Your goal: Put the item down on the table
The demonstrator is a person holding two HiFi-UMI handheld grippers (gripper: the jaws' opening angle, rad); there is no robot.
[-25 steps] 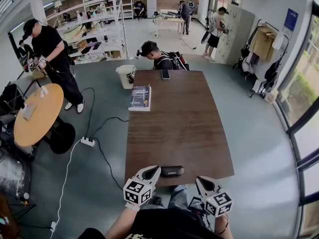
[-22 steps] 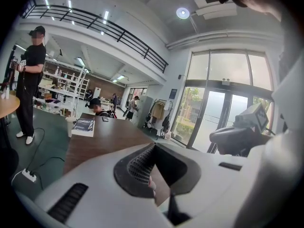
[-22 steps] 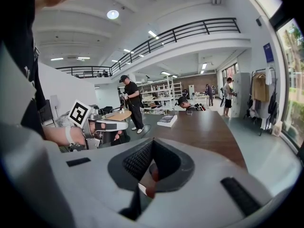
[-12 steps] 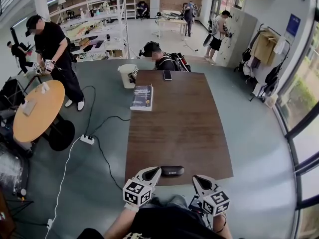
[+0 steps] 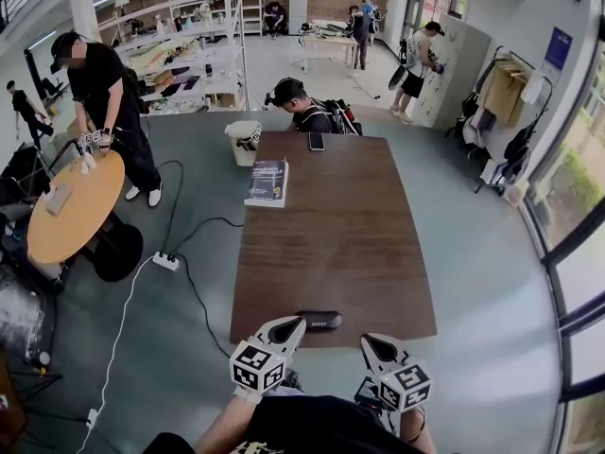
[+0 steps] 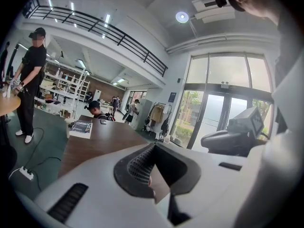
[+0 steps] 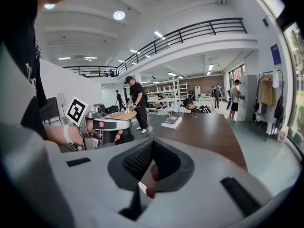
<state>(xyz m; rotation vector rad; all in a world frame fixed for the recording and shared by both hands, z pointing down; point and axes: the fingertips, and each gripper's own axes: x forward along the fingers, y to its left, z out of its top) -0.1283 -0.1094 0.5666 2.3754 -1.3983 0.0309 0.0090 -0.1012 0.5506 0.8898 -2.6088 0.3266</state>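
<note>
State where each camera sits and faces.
Head view: on the person's head, steeply down onto the table and black case; left hand-held gripper and right hand-held gripper show.
Left gripper view: rides the left one, looks along the table; the right one shows.
Right gripper view: rides the right one, looks along the table; the left one shows.
All share the book.
</note>
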